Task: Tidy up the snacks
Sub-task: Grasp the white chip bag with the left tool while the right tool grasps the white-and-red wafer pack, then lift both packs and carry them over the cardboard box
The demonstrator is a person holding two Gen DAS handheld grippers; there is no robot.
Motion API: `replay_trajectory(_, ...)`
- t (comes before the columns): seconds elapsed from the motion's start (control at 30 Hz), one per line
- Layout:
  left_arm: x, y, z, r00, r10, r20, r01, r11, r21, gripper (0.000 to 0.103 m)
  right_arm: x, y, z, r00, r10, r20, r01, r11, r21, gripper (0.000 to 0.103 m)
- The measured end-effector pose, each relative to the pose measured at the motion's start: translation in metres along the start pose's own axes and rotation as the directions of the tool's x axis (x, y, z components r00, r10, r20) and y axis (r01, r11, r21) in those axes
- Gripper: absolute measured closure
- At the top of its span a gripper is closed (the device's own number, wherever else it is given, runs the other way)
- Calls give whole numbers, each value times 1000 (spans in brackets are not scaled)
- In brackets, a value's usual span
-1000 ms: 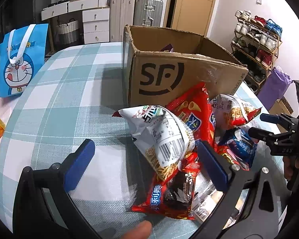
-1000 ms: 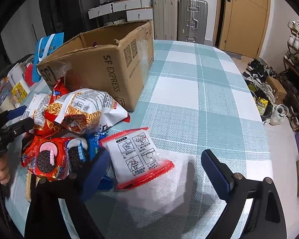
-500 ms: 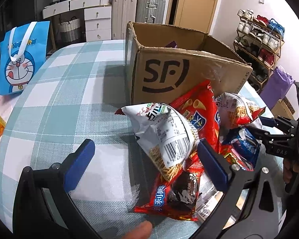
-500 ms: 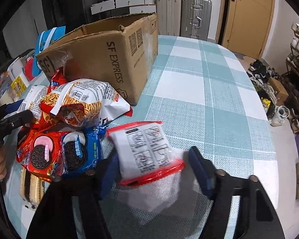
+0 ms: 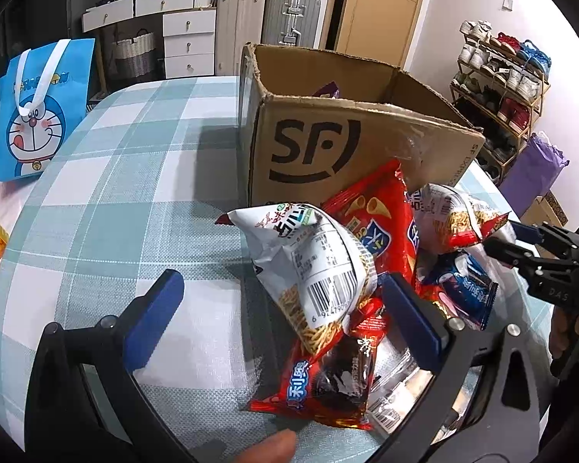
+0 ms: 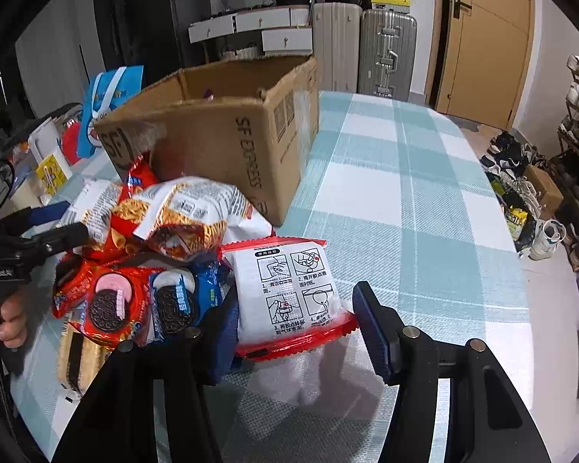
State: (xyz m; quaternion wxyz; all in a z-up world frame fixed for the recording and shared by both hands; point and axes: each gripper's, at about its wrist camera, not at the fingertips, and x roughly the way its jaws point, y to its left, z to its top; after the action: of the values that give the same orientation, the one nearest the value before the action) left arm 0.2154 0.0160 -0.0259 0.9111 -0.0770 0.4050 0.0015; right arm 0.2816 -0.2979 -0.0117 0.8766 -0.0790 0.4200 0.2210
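A pile of snack packets lies on the checked tablecloth in front of an open SF cardboard box (image 5: 351, 154) (image 6: 227, 146). My right gripper (image 6: 297, 324) is closing around a white packet with red edges (image 6: 289, 293); its jaws sit on either side and it is lifted off the cloth, though contact is unclear. My left gripper (image 5: 285, 308) is open, with a white noodle packet (image 5: 320, 266) and a red Oreo packet (image 5: 328, 378) between its fingers. Red and blue Oreo packets (image 6: 135, 305) and a noodle bag (image 6: 189, 216) lie beside.
A blue Doraemon bag (image 5: 38, 112) stands at the table's left edge. Suitcases (image 6: 366, 50) and drawers stand behind the table. A shoe rack (image 5: 501, 77) is to the right. The tablecloth (image 6: 413, 200) stretches right of the box.
My right gripper moved forward and narrowed around the white red-edged packet, which now hangs above the cloth. My left gripper edged slightly closer to the pile and stayed open.
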Motion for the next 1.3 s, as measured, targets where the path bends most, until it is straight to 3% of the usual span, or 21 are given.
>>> replay_trajectory(0.2, 12, -6, 8, 1000, 2, -25, -2, 1000, 12, 1, -8, -3, 2, 1000, -2, 17, 2, 1000, 11, 46)
replay_trajectory(0.27, 15, -8, 9, 1000, 5, -23, -4, 1000, 21, 6, -8, -4, 2, 1000, -4, 19, 4, 1000, 12, 46)
replay_trajectory(0.63, 23, 0, 10, 994, -106, -29, 105, 993, -46, 16, -10, 3, 1, 999, -38, 26, 38, 999, -23, 46)
replay_trajectory(0.7, 26, 1, 10, 993, -113, -29, 112, 992, -51, 29, -11, 4, 1, 999, -36, 29, 37, 999, -24, 46)
replay_trajectory(0.8, 30, 3, 9, 989, -143, -33, 140, 988, -71, 36, -13, 5, 1, 999, -43, 32, 44, 999, -29, 46)
replay_trajectory(0.93, 30, 4, 8, 990, -142, -26, 140, 988, -70, 39, -17, 4, 2, 998, -45, 44, 46, 999, -26, 46)
replay_trajectory(1.1, 24, 4, 5, 988, -151, -13, 150, 987, -59, 51, -21, 5, 2, 997, -51, 53, 52, 998, -28, 46)
replay_trajectory(1.3, 17, 3, 0, 988, -154, -11, 153, 987, -44, 54, -24, 7, 3, 996, -57, 63, 59, 998, -34, 46)
